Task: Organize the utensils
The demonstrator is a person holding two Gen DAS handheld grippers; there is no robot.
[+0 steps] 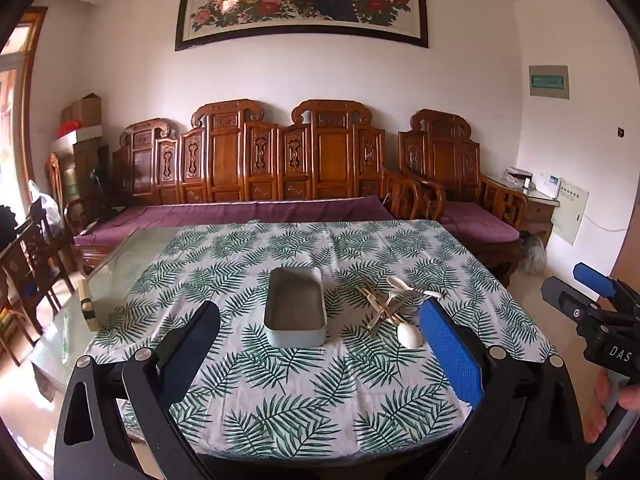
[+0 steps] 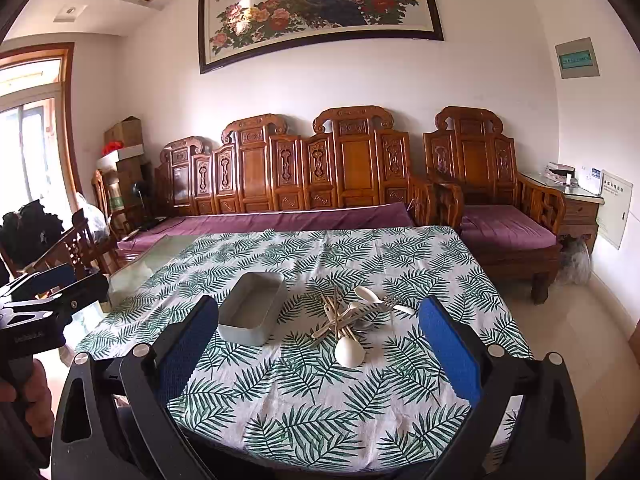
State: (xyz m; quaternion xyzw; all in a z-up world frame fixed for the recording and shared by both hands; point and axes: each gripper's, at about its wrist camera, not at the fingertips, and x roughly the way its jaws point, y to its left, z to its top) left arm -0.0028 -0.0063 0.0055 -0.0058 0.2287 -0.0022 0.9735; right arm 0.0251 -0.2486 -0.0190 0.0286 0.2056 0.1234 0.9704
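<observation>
A pale rectangular container [image 1: 295, 307] stands empty on the leaf-print tablecloth [image 1: 280, 400]; it also shows in the right wrist view [image 2: 252, 307]. To its right lies a pile of utensils [image 1: 394, 304]: white spoons, a fork and wooden chopsticks, crossed over each other, also seen in the right wrist view [image 2: 352, 320]. A white spoon [image 2: 349, 350] lies nearest me. My left gripper [image 1: 320, 320] is open and empty, hovering near the table's front edge. My right gripper [image 2: 320, 320] is open and empty, likewise held back from the pile.
The right gripper's body [image 1: 600, 320] shows at the right edge of the left wrist view; the left gripper's body [image 2: 40, 304] at the left of the right wrist view. A glass tabletop [image 1: 120, 272] extends left beyond the cloth. A carved wooden sofa [image 1: 260, 168] stands behind.
</observation>
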